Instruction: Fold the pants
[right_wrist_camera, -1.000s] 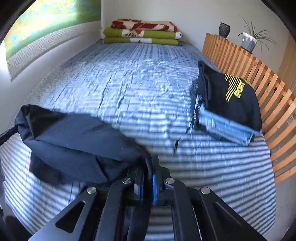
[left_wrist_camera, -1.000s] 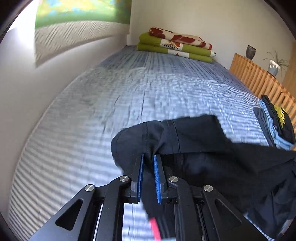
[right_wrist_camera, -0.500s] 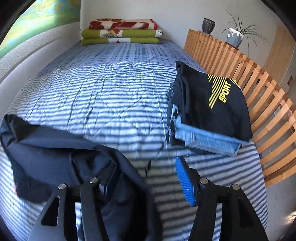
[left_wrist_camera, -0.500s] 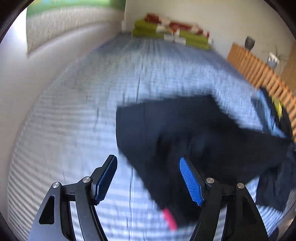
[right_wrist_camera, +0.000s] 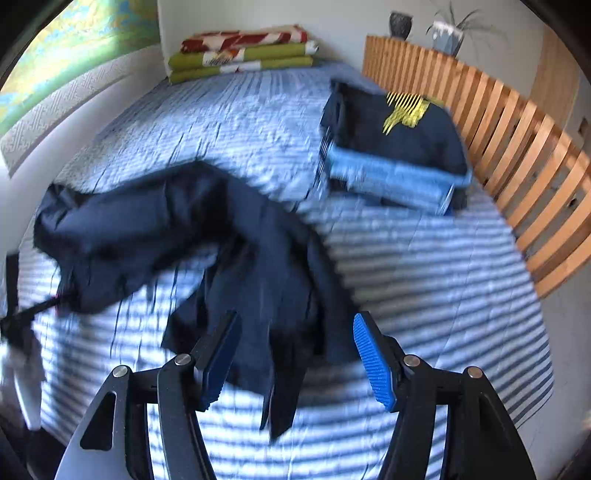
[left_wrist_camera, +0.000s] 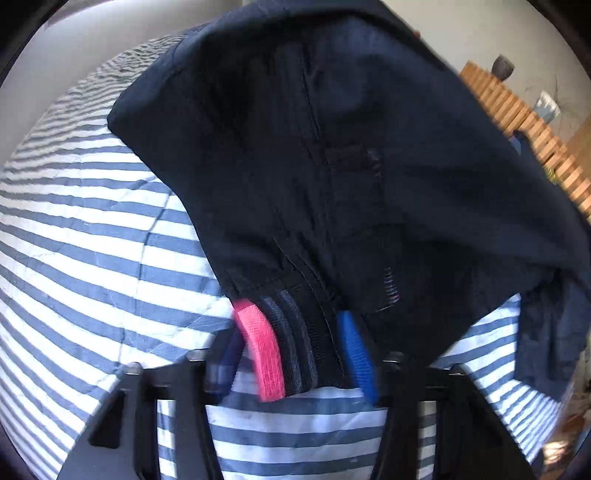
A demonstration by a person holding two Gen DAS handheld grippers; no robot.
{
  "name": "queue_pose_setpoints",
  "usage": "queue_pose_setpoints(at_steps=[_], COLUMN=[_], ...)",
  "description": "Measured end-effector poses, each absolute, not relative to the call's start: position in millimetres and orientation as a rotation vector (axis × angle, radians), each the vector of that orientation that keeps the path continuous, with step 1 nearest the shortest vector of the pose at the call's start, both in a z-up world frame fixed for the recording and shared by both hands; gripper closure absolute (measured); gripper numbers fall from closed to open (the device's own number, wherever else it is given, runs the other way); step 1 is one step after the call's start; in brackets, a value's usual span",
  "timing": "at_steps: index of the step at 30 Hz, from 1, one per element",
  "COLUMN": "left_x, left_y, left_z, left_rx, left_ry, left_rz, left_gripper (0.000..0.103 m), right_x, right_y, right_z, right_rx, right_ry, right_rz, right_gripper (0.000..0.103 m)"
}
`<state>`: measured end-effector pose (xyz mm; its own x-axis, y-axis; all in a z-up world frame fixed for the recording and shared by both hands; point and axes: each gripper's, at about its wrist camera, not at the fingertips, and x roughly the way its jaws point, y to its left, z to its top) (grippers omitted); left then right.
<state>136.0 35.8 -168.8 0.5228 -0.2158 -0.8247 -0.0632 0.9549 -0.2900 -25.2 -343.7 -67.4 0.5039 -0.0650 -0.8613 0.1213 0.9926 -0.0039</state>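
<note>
**Dark pants lie crumpled on the striped bed, both grippers spread**

The pants (right_wrist_camera: 155, 225) are one matte navy garment of thin woven cloth, bunched in soft folds near the bed's near end. The left wrist view shows stitched seams, a belt loop, and a ribbed black waistband (left_wrist_camera: 295, 332) edged with a pink woven strip (left_wrist_camera: 262, 354). That waistband end sits between the fingers of the left gripper (left_wrist_camera: 291, 354), whose blue ridged pads stand apart on either side of it; whether they touch the cloth is unclear through motion blur. The right gripper (right_wrist_camera: 295, 354) has its jaws wide, holding nothing, with a dangling fold of the pants just ahead of them.

The bed cover (right_wrist_camera: 424, 266) is a wrinkled, blue-and-white striped fabric. Open cover stretches beyond the pants toward the far wall. A wooden slatted rail (right_wrist_camera: 517, 147) bounds the right edge; a pale wall bounds the left.

One stack of folded clothes (right_wrist_camera: 395, 155) sits by the rail, a dark shirt with yellow print on top of denim. One pile of folded blankets (right_wrist_camera: 240, 51) lies at the far end. Two pots (right_wrist_camera: 400, 24) stand beyond the rail.
</note>
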Motion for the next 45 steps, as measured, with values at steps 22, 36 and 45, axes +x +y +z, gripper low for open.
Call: queue_pose_setpoints(at_steps=[22,36,45], left_x=[-47,-36,102], left_y=[202,246,200], left_z=[-10,-39,-52], left_rx=[-0.357,-0.429,-0.416], left_ry=[0.803,0.885,0.948], left_rz=[-0.063,0.032,-0.002], left_gripper=[0.095,0.086,0.072], right_x=[-81,-81,-55], right_y=[-331,-350,-368], right_z=[-28,-29,25], right_rx=[-0.120,0.035,0.103], right_ry=[0.992,1.038,0.879], right_rz=[-0.034,0.049,0.044], right_gripper=[0.100,0.064,0.064])
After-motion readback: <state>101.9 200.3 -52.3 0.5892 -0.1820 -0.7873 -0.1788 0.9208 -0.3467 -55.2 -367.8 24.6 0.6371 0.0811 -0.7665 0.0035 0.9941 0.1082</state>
